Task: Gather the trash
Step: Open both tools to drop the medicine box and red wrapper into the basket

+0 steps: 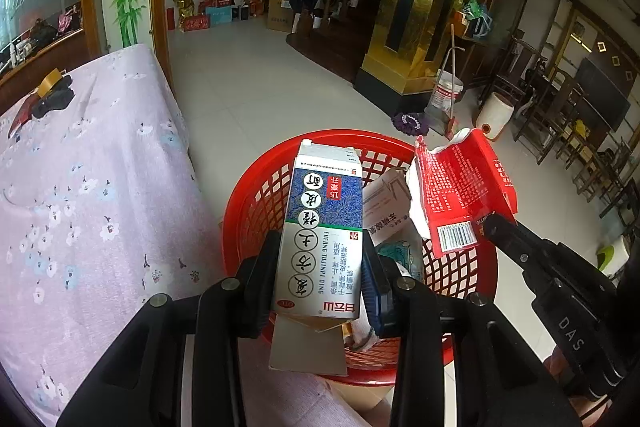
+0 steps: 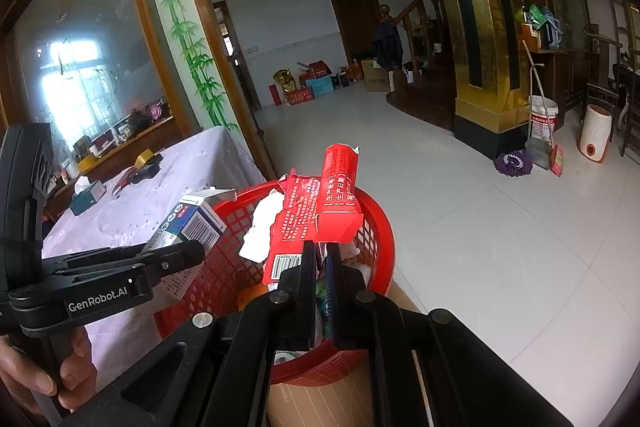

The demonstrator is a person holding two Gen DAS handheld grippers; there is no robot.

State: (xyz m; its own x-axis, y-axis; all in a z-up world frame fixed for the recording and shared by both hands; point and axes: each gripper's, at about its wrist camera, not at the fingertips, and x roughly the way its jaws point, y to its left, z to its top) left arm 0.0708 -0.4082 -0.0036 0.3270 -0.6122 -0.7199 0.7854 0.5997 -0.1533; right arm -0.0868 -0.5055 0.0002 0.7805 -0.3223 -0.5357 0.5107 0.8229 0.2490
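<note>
Drop step: left gripper (image 1: 320, 263) fingers clamped on blue-white carton (image 1: 320, 235), right gripper (image 2: 320, 259) fingers clamped on torn red box (image 2: 320, 211), both over red basket (image 1: 248, 195); next, open fingers to release.

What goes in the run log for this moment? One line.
left gripper: shut on blue-white box | right gripper: shut on torn red box | both over red basket | release pending
</note>
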